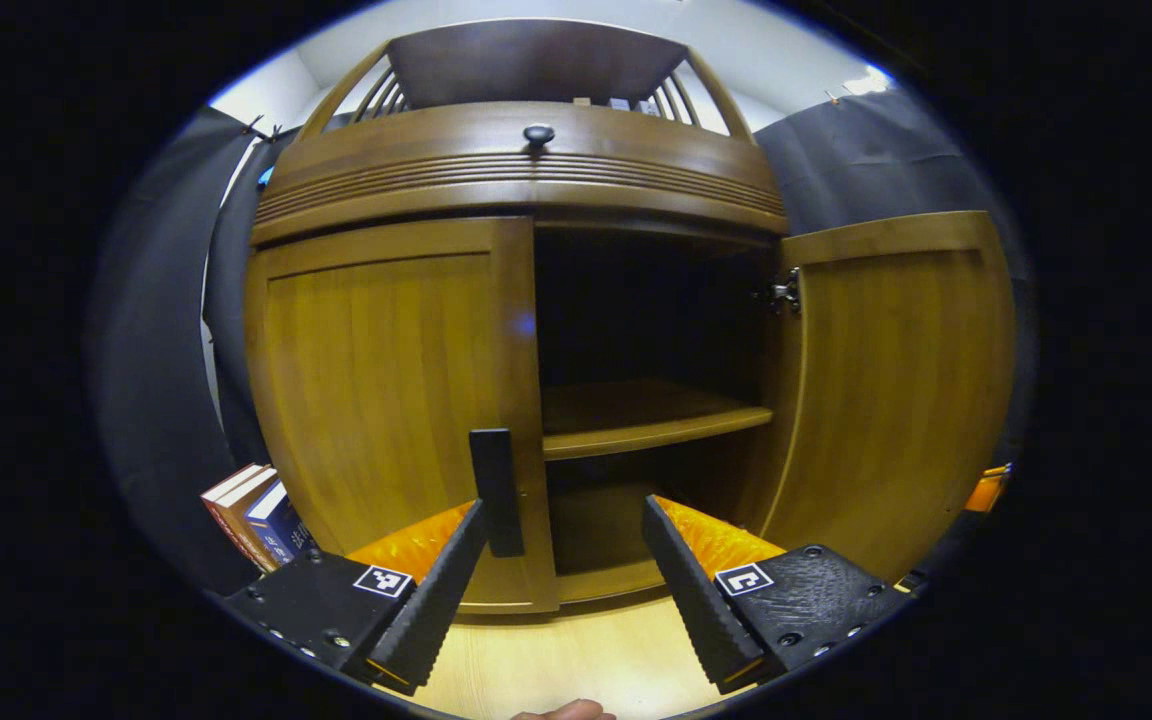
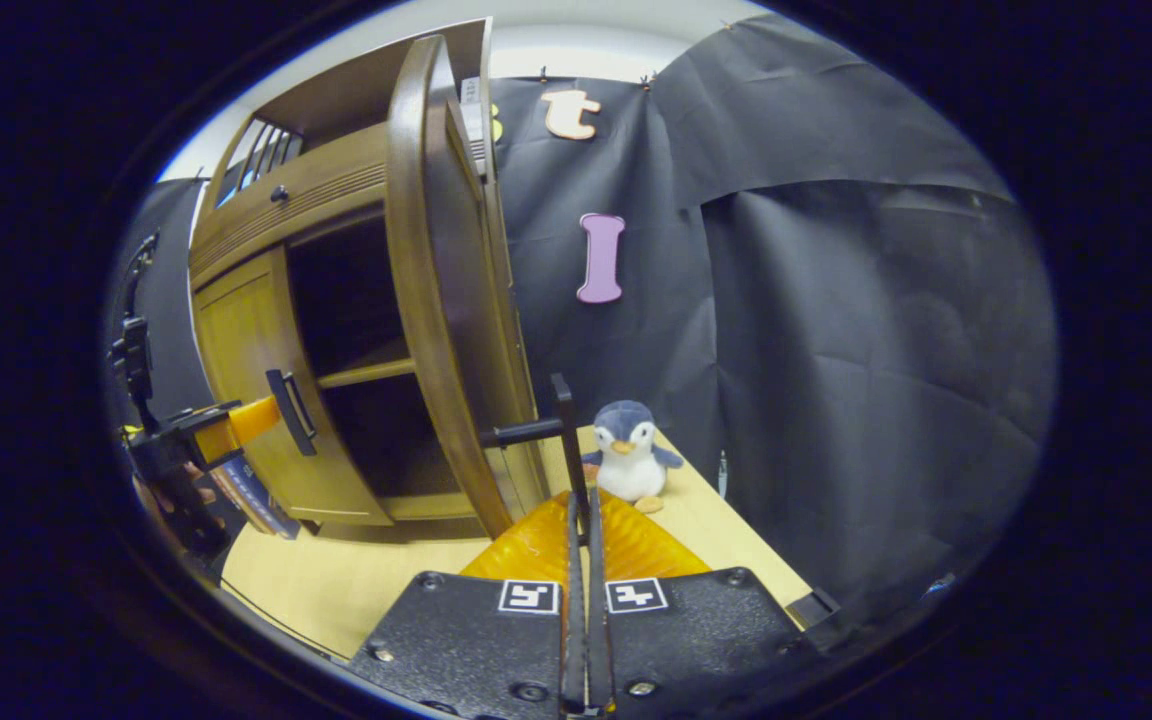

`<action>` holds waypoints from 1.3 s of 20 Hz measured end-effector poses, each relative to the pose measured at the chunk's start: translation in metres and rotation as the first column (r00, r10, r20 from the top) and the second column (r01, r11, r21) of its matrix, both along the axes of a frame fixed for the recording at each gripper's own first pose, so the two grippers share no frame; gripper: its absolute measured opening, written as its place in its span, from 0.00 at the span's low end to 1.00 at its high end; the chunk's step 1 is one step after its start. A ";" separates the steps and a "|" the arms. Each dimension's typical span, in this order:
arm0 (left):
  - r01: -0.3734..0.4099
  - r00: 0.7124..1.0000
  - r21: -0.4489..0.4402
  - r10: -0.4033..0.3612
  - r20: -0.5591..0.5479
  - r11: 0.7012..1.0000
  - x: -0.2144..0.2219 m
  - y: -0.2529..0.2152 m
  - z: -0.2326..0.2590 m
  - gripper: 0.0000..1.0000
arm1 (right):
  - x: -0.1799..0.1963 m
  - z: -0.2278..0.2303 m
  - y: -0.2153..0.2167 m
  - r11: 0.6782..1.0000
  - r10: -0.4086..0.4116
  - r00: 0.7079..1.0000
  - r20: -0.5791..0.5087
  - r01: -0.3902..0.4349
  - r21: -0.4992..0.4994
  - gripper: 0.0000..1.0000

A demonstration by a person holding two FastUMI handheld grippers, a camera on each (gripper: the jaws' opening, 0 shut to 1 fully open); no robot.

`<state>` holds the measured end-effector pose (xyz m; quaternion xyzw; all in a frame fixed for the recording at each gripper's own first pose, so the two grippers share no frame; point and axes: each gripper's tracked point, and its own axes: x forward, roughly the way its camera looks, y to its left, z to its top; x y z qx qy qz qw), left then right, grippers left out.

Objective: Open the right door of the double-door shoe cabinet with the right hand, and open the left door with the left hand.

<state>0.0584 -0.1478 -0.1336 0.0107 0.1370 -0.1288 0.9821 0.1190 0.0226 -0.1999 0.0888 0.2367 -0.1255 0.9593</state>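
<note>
shoe cabinet (image 1: 526,170): wooden, double-door, stands on a light wood table (image 1: 576,650); round dark knob (image 1: 538,134) on the band above the doors.
right door (image 1: 891,385): swung wide open, hinge visible at its top inner corner; in the right gripper view it shows edge-on (image 2: 426,300).
right door handle (image 2: 563,440): dark bar; lower end runs down between the right gripper's fingers.
right gripper (image 2: 581,520): fingers together, clamped on the right door handle.
left door (image 1: 386,390): closed, flush with the cabinet front.
left door handle (image 1: 496,490): dark vertical bar at the door's inner edge, just beside the left gripper's left finger; contact not clear.
left gripper (image 1: 564,540): fingers wide apart, right in front of the left door handle; not gripping. Seen from the right gripper view (image 2: 236,425) at that handle.
inside shelf (image 1: 651,425): wooden, bare, interior dark.
books (image 1: 256,515): stacked leaning at the cabinet's left side.
penguin plush (image 2: 628,450): upright on the table, near the open right door.
</note>
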 end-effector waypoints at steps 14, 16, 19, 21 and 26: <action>-0.085 0.993 -0.032 0.082 -0.083 0.996 0.067 0.027 -0.041 0.94 | 0.018 0.025 -0.001 0.995 -0.096 0.983 0.154 0.091 0.037 0.04; -0.085 0.995 -0.035 0.083 -0.057 0.996 0.077 0.027 -0.042 0.94 | 0.017 0.027 -0.003 0.995 -0.103 0.982 0.160 0.100 0.030 0.04; -0.054 0.998 -0.056 0.052 -0.039 0.997 0.084 0.018 -0.041 1.00 | 0.018 0.030 -0.001 0.996 -0.088 0.982 0.168 0.086 0.018 0.00; -0.045 0.999 -0.059 0.044 -0.019 0.997 0.088 0.015 -0.038 0.87 | 0.018 0.032 0.005 0.998 -0.060 0.981 0.182 0.059 0.013 0.05; -0.055 0.999 -0.073 0.055 -0.002 0.996 0.098 0.017 -0.036 0.87 | 0.020 0.035 0.008 1.000 -0.013 0.980 0.200 0.017 -0.017 0.23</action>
